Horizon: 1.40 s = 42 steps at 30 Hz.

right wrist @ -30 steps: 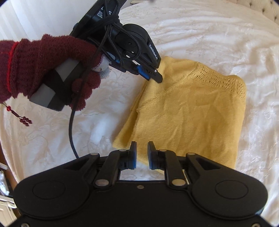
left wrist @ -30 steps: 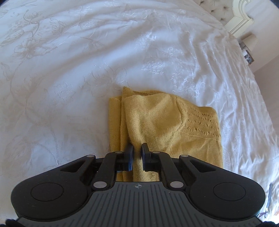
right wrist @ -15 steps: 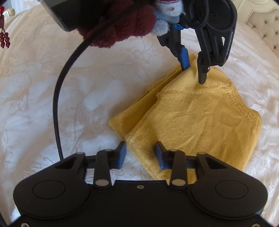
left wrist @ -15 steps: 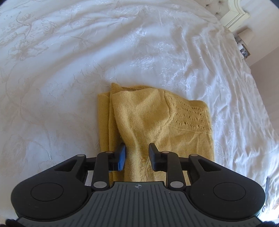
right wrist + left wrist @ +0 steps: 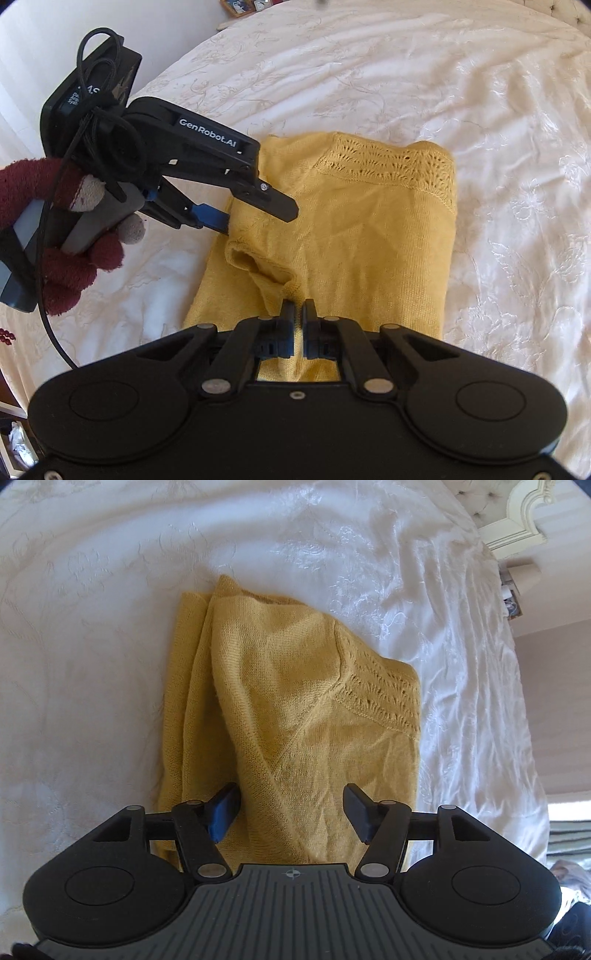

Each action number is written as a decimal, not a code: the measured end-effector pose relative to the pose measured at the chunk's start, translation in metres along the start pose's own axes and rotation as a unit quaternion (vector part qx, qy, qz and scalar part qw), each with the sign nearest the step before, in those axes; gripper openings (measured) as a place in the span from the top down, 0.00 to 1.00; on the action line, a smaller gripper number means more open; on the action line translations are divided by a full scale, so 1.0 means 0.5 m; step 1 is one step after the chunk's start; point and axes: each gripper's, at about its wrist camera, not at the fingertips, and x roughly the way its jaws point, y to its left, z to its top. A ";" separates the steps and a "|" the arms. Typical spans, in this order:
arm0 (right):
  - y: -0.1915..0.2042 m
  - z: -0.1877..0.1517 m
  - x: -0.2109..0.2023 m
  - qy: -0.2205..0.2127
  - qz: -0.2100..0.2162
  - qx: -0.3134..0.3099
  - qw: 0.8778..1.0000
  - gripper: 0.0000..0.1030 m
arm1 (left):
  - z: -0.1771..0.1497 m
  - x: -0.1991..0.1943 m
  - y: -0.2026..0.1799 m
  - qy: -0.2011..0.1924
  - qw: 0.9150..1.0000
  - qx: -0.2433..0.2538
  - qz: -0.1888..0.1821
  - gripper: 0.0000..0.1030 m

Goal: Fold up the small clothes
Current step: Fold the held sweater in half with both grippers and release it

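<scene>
A folded mustard-yellow knit sweater (image 5: 295, 716) lies on the white bedspread (image 5: 92, 664); it also shows in the right wrist view (image 5: 369, 243). My left gripper (image 5: 291, 812) is open, its jaws straddling a raised fold at the sweater's near edge. From the right wrist view the left gripper (image 5: 258, 214) sits at the sweater's left edge, held by a hand in a maroon glove (image 5: 62, 258). My right gripper (image 5: 298, 317) is shut, pinching a lifted fold of the sweater's near edge.
The embroidered white bedspread (image 5: 498, 110) spreads all around the sweater. A tufted headboard (image 5: 480, 502) and a bedside lamp (image 5: 521, 579) stand at the far right. A black cable (image 5: 48, 306) hangs from the left gripper.
My left gripper has opened wide over the sweater's edge. My right gripper opened half a second ago, then closed on a fold of the sweater and lifted it slightly.
</scene>
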 end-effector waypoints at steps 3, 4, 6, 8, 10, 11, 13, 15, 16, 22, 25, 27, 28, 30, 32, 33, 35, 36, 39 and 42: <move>0.011 -0.003 -0.004 0.000 0.007 -0.002 1.000 0.92 | 0.008 0.018 0.000 -0.006 1.000 -0.016 -0.010 0.42; 0.014 -0.005 -0.008 -0.001 0.009 -0.004 1.000 0.92 | 0.014 0.022 -0.001 -0.012 1.000 -0.023 -0.013 0.42; 0.020 -0.006 -0.010 -0.001 0.012 -0.008 1.000 0.92 | 0.026 0.028 -0.003 -0.026 0.999 -0.030 -0.014 0.43; 0.026 -0.008 -0.010 0.000 0.013 -0.015 1.000 0.92 | 0.036 0.027 -0.009 -0.056 0.998 -0.028 -0.009 0.45; 0.031 -0.009 -0.013 -0.001 0.015 -0.018 1.000 0.92 | 0.042 0.025 -0.017 -0.071 0.997 -0.015 0.003 0.64; 0.032 -0.009 -0.014 -0.002 0.015 -0.020 1.000 0.92 | 0.044 0.026 -0.022 -0.071 0.997 -0.004 0.016 0.77; 0.038 -0.010 -0.014 -0.004 0.016 -0.025 1.000 0.92 | 0.043 0.024 -0.030 -0.074 0.997 0.021 0.020 0.87; 0.043 -0.009 -0.018 -0.007 0.018 -0.030 0.999 0.92 | 0.034 0.008 -0.050 -0.086 0.994 0.050 0.044 0.88; 0.046 -0.008 -0.023 -0.009 0.021 -0.032 0.999 0.92 | 0.028 -0.005 -0.061 -0.095 0.992 0.067 0.054 0.88; 0.092 -0.004 -0.036 -0.017 0.059 -0.057 0.996 0.92 | 0.014 -0.074 -0.095 -0.106 0.980 0.155 0.069 0.88; 0.116 -0.007 0.001 -0.003 0.072 -0.071 0.995 0.92 | 0.026 -0.056 -0.065 -0.094 0.979 0.151 0.097 0.88; 0.125 -0.010 0.034 0.012 0.075 -0.076 0.994 0.91 | 0.031 -0.037 -0.037 -0.088 0.981 0.129 0.114 0.87; 0.128 -0.012 0.056 0.027 0.077 -0.078 0.994 0.90 | 0.034 -0.026 -0.018 -0.081 0.983 0.117 0.119 0.81; 0.125 -0.014 0.087 0.053 0.078 -0.073 0.993 0.81 | 0.039 -0.018 0.007 -0.073 0.989 0.089 0.096 0.78; 0.113 -0.014 0.089 0.055 0.082 -0.059 0.993 0.80 | 0.041 -0.040 0.026 -0.092 0.992 0.052 0.065 0.78; 0.106 -0.011 0.081 0.050 0.082 -0.054 0.994 0.77 | 0.041 -0.054 0.030 -0.108 0.992 0.044 0.056 0.76; 0.088 -0.005 0.055 0.035 0.089 -0.046 0.994 0.60 | 0.045 -0.078 0.035 -0.131 0.989 0.041 0.049 0.73; 0.079 0.000 0.045 0.027 0.092 -0.042 0.995 0.49 | 0.049 -0.088 0.038 -0.139 0.988 0.040 0.047 0.69; 0.048 0.026 0.017 -0.003 0.088 -0.033 0.996 0.45 | 0.072 -0.098 0.045 -0.151 0.986 0.035 0.062 0.66; 0.008 0.068 0.021 -0.021 0.078 -0.017 0.997 0.44 | 0.089 -0.092 0.050 -0.154 0.985 0.032 0.073 0.66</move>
